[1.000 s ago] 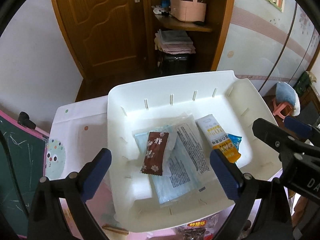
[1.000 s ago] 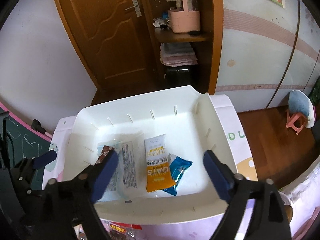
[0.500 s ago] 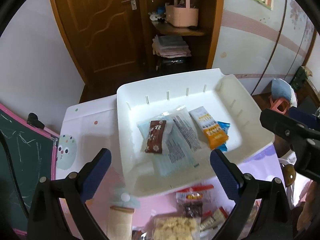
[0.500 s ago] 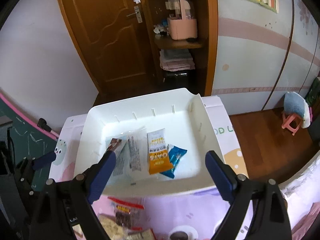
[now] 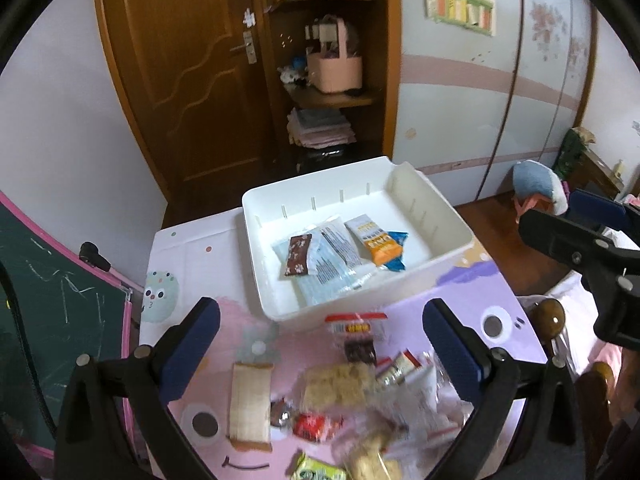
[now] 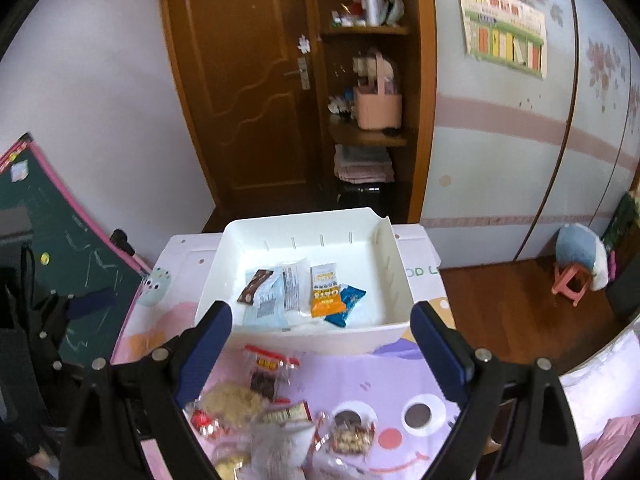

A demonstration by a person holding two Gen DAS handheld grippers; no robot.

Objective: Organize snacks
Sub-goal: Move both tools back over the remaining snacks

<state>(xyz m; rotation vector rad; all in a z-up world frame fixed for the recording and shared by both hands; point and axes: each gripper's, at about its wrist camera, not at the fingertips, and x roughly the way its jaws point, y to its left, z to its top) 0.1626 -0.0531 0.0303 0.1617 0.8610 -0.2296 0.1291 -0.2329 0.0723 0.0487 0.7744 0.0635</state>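
White plastic catches the eye first: from the left wrist view the white bin (image 5: 448, 236) sits at the far side of the tabletop (image 5: 192, 264), holding a brown bar (image 5: 298, 256), pale blue packets (image 5: 324, 280), an orange oat bar (image 5: 374, 242) and a blue wrapper (image 5: 396, 250). The left hand-held gripper (image 5: 320, 350) hangs empty, fingers wide apart, above the loose snacks (image 5: 344, 384) heaped on the near side, between it and the bin. A tan cracker pack (image 5: 250, 404) lies just left of the heap, its long axis running toward the bin. From the right wrist view the right hand-held gripper (image 6: 322, 356) is likewise spread and empty, with a red-topped packet (image 6: 266, 372) directly below it, just short of the bin's near wall. That packet looks closer to the right gripper, so I'd judge it the likelier next pick, lifted straight forward into the bin.
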